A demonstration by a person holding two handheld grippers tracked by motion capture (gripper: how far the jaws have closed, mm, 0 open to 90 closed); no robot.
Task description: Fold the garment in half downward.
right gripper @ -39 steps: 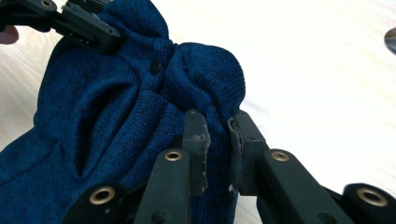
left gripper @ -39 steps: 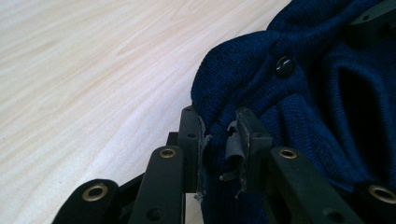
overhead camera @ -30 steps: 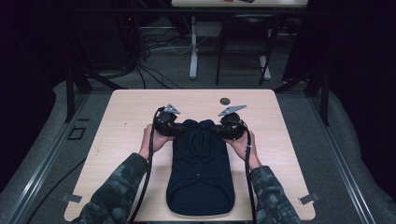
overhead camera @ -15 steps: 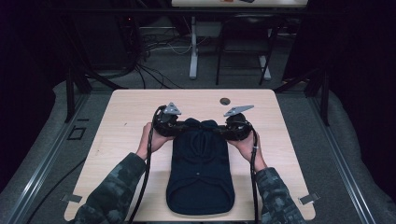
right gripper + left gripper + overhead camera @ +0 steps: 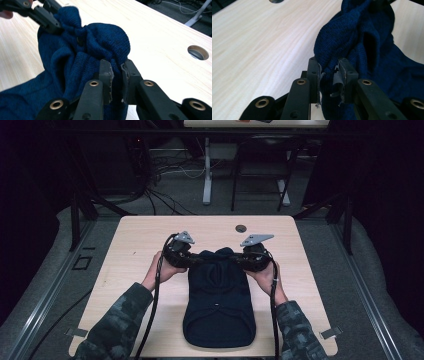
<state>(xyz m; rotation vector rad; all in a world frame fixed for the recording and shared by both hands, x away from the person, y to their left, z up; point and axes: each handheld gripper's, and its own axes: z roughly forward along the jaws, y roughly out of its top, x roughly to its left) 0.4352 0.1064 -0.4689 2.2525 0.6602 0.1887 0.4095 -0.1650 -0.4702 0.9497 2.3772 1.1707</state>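
A dark navy knitted sweater (image 5: 219, 305) lies lengthwise on the light wooden table (image 5: 140, 235), its far end bunched up and raised. My left gripper (image 5: 192, 261) is shut on the left side of that bunched end; in the left gripper view its pads (image 5: 329, 68) pinch a fold of knit (image 5: 367, 42), though the jaws have just eased a touch. My right gripper (image 5: 241, 262) is shut on the right side, and its jaws (image 5: 117, 67) have just tightened on the fabric (image 5: 82, 50). The left gripper (image 5: 53, 26) also grips the cloth in the right gripper view.
A round cable hole (image 5: 241, 228) sits in the table just beyond the grippers. Bare wood lies on both sides of the sweater. Table legs, a chair frame and cables (image 5: 165, 200) stand on the floor past the far edge.
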